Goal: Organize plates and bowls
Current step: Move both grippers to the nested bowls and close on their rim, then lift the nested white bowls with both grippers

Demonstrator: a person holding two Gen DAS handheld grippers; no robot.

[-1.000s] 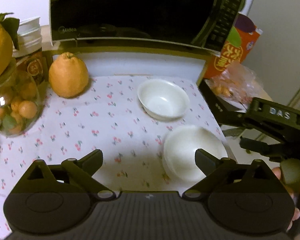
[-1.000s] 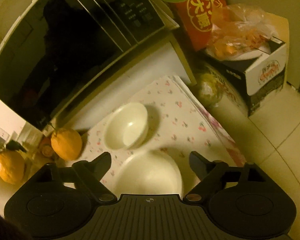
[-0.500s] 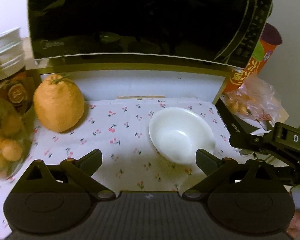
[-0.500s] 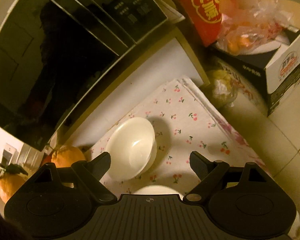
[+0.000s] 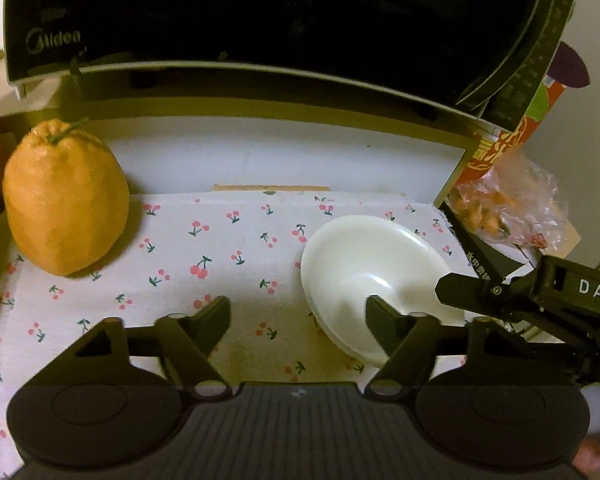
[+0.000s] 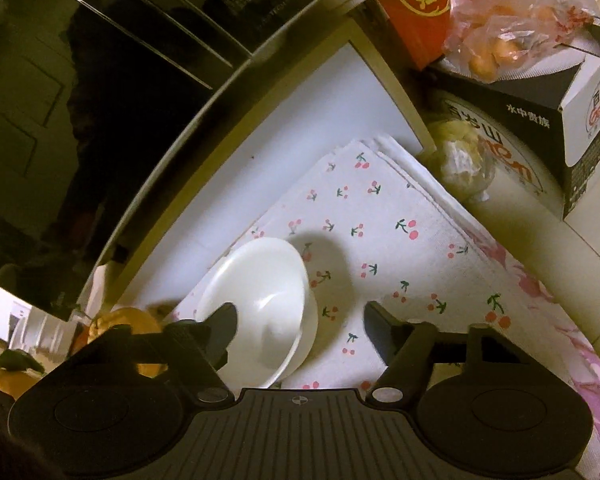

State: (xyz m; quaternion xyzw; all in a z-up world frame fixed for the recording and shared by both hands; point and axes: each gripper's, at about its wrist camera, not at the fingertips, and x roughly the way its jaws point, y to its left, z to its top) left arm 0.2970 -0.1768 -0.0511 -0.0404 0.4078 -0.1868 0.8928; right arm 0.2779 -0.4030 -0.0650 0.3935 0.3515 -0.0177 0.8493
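One white bowl [image 5: 364, 276] rests on the cherry-print cloth [image 5: 204, 248], toward its right side, below the single black microwave [image 5: 260, 20]. The bowl is round, so no long axis applies; its mouth faces up, and whether it is tilted cannot be told. One large orange citrus fruit [image 5: 64, 200] stands stem-up at the cloth's left end, well apart from the bowl. One clear bag of small oranges [image 5: 508, 208] lies beyond the cloth's right edge. Two grippers appear. The left gripper [image 5: 298, 312] is spread wide and empty, its right finger overlapping the bowl's near rim in view. The right gripper [image 6: 300, 316] is likewise spread wide and empty, its left finger lying across the bowl's opening.
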